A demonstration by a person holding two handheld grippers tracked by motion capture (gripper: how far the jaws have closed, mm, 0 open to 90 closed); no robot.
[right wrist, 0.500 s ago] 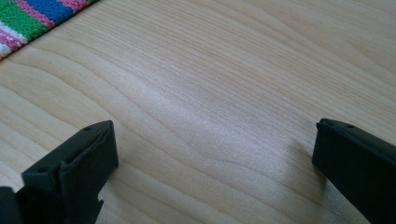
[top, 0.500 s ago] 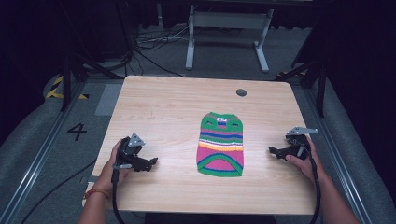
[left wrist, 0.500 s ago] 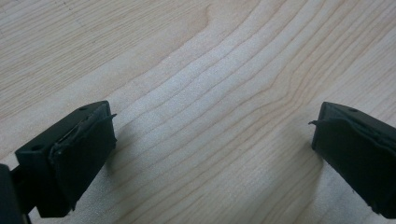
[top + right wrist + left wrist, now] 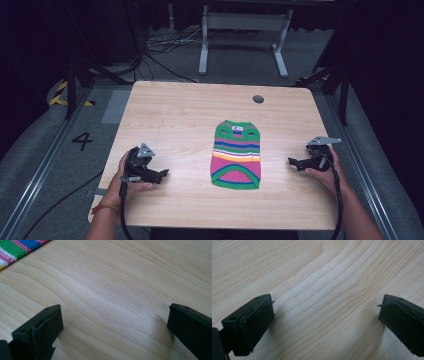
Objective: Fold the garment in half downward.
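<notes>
With both my left gripper [image 4: 161, 174] and right gripper [image 4: 292, 162] spread wide and empty on the table [image 4: 175, 115], I judge I should approach the striped sweater [image 4: 237, 155] lying flat between them low, pinching only its near hem corners.

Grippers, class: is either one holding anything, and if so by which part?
Nothing is held. Left gripper and right gripper both have jaws apart over bare table, clear of the striped sweater.
</notes>
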